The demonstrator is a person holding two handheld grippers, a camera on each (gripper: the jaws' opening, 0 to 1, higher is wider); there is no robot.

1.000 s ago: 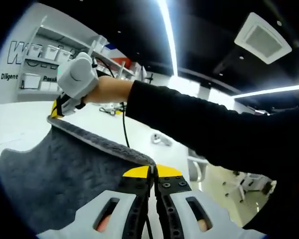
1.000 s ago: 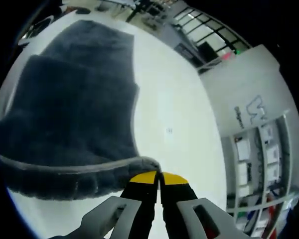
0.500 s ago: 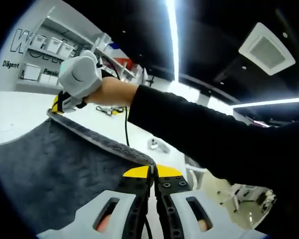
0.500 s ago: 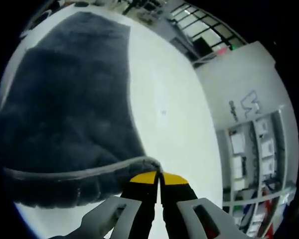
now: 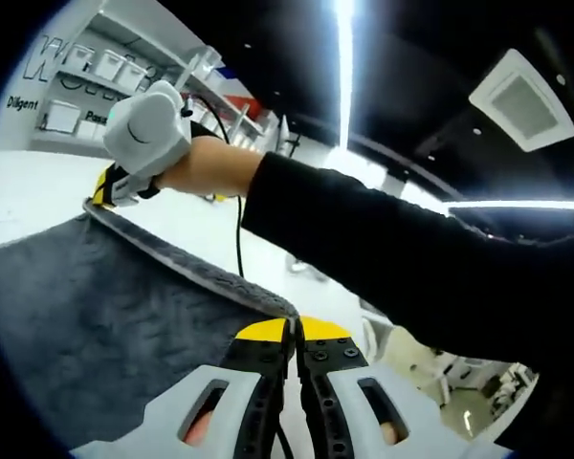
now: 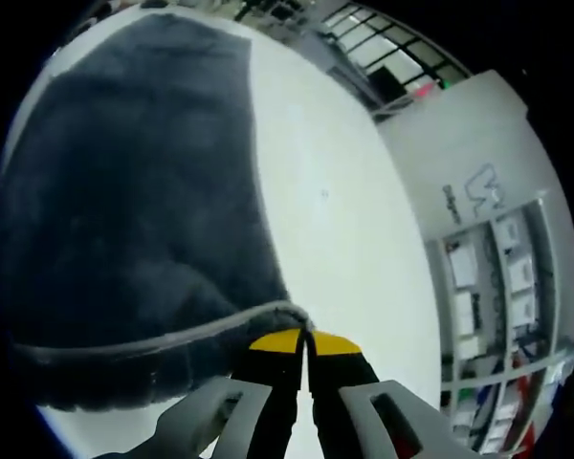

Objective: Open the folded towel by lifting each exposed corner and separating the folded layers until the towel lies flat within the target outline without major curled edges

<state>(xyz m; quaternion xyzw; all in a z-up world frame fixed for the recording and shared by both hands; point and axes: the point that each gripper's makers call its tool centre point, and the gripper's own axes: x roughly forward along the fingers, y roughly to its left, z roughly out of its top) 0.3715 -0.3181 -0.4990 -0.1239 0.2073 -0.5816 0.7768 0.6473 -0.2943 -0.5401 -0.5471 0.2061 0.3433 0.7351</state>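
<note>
A dark grey towel [image 5: 86,325] hangs stretched between both grippers, its hemmed top edge [image 5: 182,270] taut. My left gripper [image 5: 293,330] is shut on one corner of the towel. In the left gripper view the right gripper [image 5: 107,191] pinches the far corner, held by a gloved hand with a black sleeve [image 5: 383,258]. In the right gripper view the towel [image 6: 124,201] spreads down over the white table [image 6: 344,249], and my right gripper [image 6: 304,339] is shut on its corner, the hem [image 6: 163,335] running off to the left.
White shelving with bins [image 5: 86,67] and a wall with lettering [image 6: 478,191] stand beyond the table. Small objects and a cable [image 5: 301,268] lie on the table's far part. Ceiling light strips [image 5: 344,57] run overhead.
Both grippers have kept their grip on the corners. The towel fills more of the right gripper view now; its lower layers look more spread out over the table.
</note>
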